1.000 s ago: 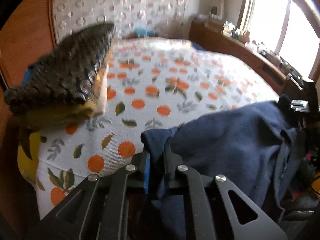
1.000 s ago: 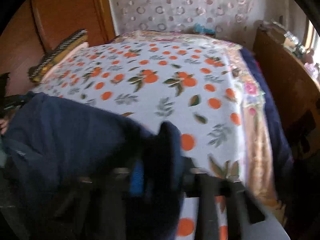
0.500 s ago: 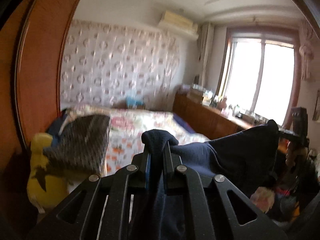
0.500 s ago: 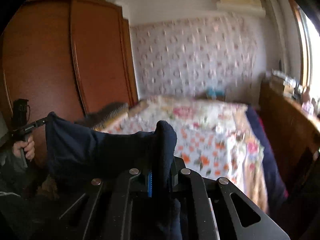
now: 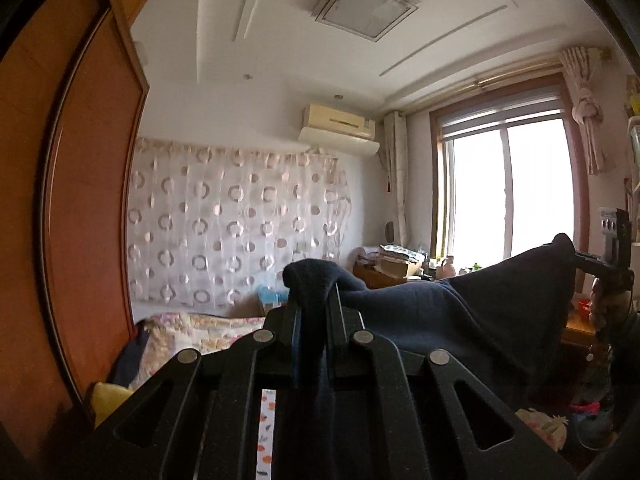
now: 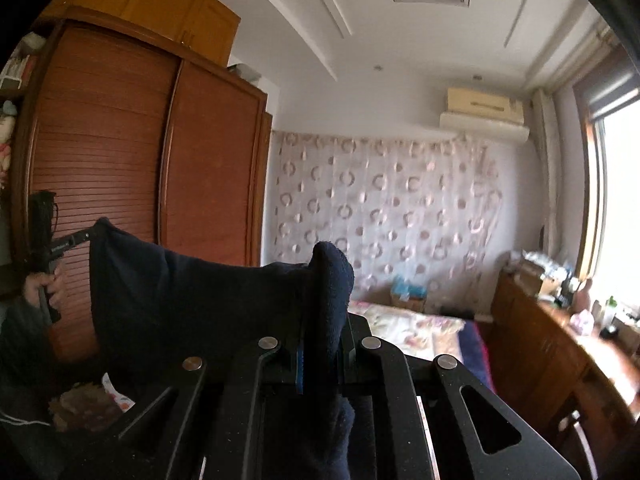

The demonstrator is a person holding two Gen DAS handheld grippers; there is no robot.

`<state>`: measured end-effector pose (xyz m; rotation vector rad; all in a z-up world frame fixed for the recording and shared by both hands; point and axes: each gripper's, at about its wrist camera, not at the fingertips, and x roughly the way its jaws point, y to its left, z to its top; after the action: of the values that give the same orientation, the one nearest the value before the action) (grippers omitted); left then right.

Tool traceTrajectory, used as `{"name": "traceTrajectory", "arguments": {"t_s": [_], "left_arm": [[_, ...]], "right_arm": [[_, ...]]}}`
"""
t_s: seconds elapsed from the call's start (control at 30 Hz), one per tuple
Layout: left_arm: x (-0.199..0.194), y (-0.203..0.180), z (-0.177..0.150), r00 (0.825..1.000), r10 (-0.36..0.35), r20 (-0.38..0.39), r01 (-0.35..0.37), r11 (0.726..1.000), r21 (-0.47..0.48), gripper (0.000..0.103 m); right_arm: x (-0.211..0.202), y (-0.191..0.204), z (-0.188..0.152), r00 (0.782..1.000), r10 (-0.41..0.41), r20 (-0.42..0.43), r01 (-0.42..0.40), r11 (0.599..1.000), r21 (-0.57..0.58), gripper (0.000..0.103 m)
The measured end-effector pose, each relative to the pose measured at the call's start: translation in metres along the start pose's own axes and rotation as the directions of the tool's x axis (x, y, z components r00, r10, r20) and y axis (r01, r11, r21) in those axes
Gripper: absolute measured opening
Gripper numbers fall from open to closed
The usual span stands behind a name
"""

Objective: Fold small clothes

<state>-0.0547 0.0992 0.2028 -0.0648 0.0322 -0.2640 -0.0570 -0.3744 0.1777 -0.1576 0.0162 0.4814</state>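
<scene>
A dark navy garment hangs stretched in the air between my two grippers. My left gripper is shut on one corner of it, which bunches up above the fingers. My right gripper is shut on the opposite corner; the garment spreads to the left in that view. The right gripper also shows in the left wrist view, and the left gripper in the right wrist view. Both grippers are held high and point across the room. The lower part of the garment is hidden below the frames.
The bed with a floral cover lies low ahead; it also shows in the right wrist view. A brown wardrobe stands on the left. A wooden dresser with clutter runs under the window. A yellow item lies low left.
Both grippers have lifted the navy garment off the orange-print bed and tilted upward. The views now show wall and ceiling where the bed surface was.
</scene>
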Motion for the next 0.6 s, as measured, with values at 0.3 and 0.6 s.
{"name": "traceTrajectory", "arguments": {"t_s": [0.3, 0.6], "left_arm": [[0.039, 0.011, -0.009, 0.999, 0.02, -0.039, -0.02, 1.0, 0.008, 0.01], [0.177, 0.024, -0.081, 0.968, 0.078, -0.241, -0.069, 0.997, 0.044, 0.01]], "right_arm": [[0.007, 0.009, -0.023, 0.996, -0.053, -0.065, 0.053, 0.999, 0.004, 0.01], [0.132, -0.026, -0.062, 0.945, -0.091, -0.313, 0.111, 0.993, 0.044, 0.01]]}}
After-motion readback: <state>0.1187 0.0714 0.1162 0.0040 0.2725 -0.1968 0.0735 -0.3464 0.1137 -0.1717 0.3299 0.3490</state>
